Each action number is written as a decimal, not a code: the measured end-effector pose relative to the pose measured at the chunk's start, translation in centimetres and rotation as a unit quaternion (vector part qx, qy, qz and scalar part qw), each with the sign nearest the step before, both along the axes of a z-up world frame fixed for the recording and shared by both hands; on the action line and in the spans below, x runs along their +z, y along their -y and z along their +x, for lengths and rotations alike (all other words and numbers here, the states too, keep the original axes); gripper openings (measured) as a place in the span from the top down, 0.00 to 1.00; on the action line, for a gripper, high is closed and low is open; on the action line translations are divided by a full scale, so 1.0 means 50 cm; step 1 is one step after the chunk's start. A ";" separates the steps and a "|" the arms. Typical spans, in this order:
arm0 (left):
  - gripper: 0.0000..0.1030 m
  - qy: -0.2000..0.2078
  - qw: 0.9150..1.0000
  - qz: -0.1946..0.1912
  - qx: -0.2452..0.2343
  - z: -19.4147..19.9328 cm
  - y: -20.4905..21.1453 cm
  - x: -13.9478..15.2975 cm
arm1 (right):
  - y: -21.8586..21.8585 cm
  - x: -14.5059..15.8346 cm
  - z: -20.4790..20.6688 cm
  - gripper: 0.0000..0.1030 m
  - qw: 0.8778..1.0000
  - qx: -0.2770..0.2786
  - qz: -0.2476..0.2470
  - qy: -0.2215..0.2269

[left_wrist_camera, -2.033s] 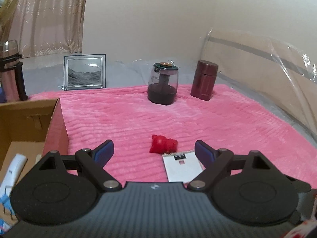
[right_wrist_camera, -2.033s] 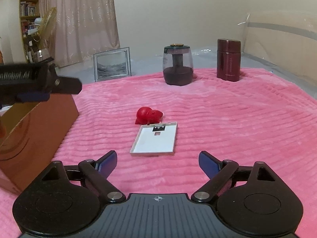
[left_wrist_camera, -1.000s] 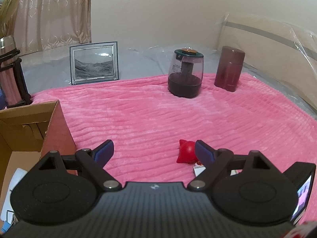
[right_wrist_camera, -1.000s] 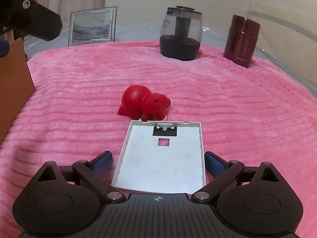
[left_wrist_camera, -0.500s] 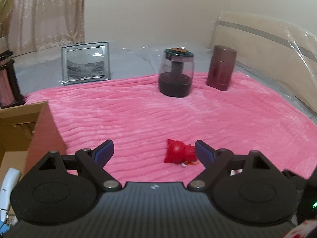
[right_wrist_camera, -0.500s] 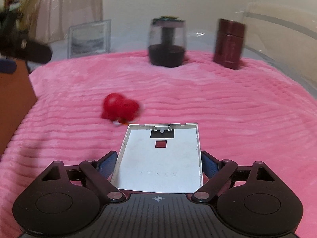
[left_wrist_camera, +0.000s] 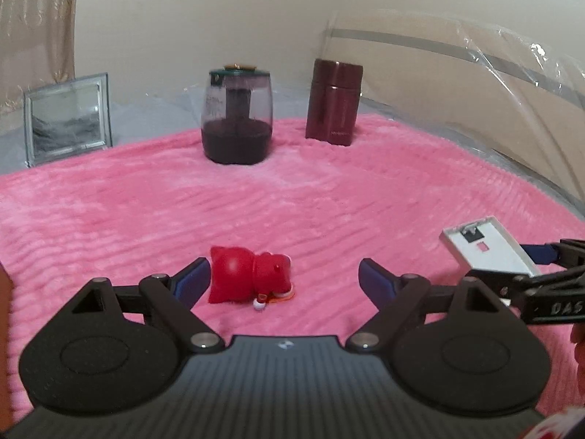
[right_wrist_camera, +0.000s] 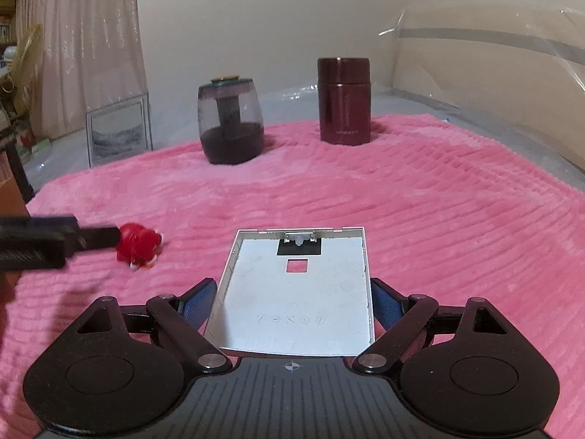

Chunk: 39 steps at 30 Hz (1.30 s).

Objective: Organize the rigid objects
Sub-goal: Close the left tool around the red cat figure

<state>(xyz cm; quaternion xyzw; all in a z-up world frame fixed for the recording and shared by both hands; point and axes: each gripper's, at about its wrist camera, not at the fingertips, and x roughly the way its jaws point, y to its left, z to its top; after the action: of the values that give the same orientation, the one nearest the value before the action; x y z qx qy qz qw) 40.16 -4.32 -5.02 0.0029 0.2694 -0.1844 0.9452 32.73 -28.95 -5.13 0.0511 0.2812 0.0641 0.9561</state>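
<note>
A small red toy figure lies on the pink blanket. My left gripper is low over it, jaws closing a little; the toy sits between them close to the left finger, and the right finger stands well clear of it. In the right wrist view the same toy shows at the left, beside a finger of that gripper. My right gripper is shut on a flat white panel, pads on both long edges. From the left wrist view the panel is tilted and held above the blanket.
At the back of the blanket stand a dark jar with a green lid and a maroon flask. A framed picture leans at the back left. A cardboard box edge is at the far left. A plastic-wrapped headboard runs along the right.
My left gripper has come down and forward so the red toy now lies between its fingers. My right gripper has shut on the white panel and carried it up and to the right.
</note>
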 end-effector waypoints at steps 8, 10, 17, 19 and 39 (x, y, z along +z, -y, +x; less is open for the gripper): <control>0.30 -0.016 0.999 -0.027 0.010 0.059 -0.016 -0.032 | 0.005 0.000 0.027 0.18 1.000 0.004 0.007 0.006; 0.32 -0.017 1.000 -0.018 0.013 0.070 -0.015 -0.039 | 0.005 0.001 0.031 0.18 1.000 0.004 0.007 0.008; 0.41 -0.022 0.999 0.018 0.020 0.094 -0.004 -0.065 | 0.007 -0.006 0.042 0.18 1.000 0.005 0.013 0.007; 0.43 -0.021 0.999 0.019 0.021 0.098 -0.005 -0.066 | 0.006 -0.008 0.042 0.18 1.000 0.006 0.013 0.006; 0.40 -0.034 0.999 0.034 0.014 0.121 0.002 -0.073 | -0.002 -0.009 0.046 0.18 1.000 0.011 0.009 -0.001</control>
<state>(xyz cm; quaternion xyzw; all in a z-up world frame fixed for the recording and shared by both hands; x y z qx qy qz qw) 46.21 -4.44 -8.67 0.0246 0.3075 -0.1619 0.9374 35.05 -28.82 -5.57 0.0564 0.2819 0.0767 0.9547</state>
